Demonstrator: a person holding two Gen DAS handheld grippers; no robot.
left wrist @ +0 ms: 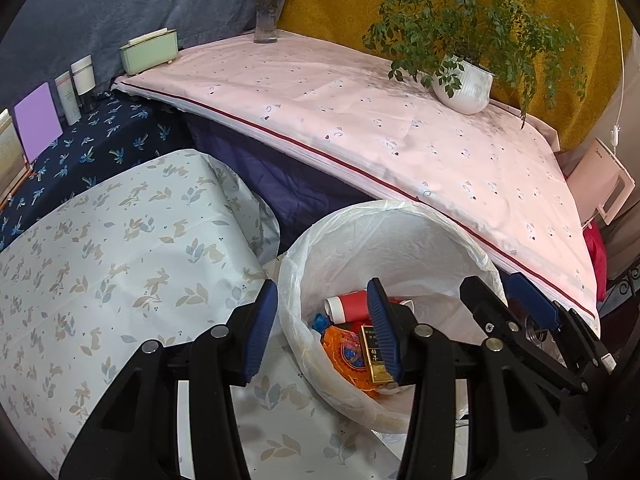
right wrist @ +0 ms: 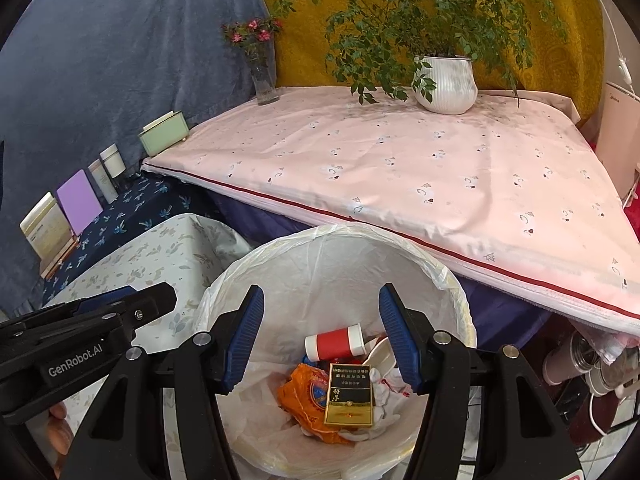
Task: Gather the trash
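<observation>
Both pairs of jaws hang spread with nothing between the pads. On the left gripper (left wrist: 326,330), the blue pads frame the near left wall of the trash bin (left wrist: 472,240), one pad outside the rim over the leaf-and-rabbit patterned cloth (left wrist: 120,260), the other inside it above the rubbish. Over on the right gripper (right wrist: 322,336), the jaws straddle the bin's mouth squarely, wide apart, and look straight down into it.

And there's the haul, right below and between the right jaws: a black-and-gold cigarette box (right wrist: 350,396) lying on top of a crumpled orange wrapper (right wrist: 302,400), a red-and-white cylinder container (right wrist: 336,342) on its side just beyond them, and some white crumpled paper (right wrist: 390,388) toward the right pad. It all sits at the bottom of the white liner bag (right wrist: 320,264) folded over the bin's rim.

In the right wrist view the left gripper pokes in from the left edge, its tips near the bin's rim. In the left wrist view the right gripper shows to the right of the left jaws, over the bin's far right edge.

Beyond the jaws, a pink-clothed surface (right wrist: 400,160) carries a white pot with a green plant (right wrist: 446,84) and a glass vase of pink flowers (right wrist: 264,76). Off to the left of the jaws, a mint-green box (right wrist: 164,136), a purple card (right wrist: 78,200) and small bottles (right wrist: 108,168) line a dark floral cloth.
</observation>
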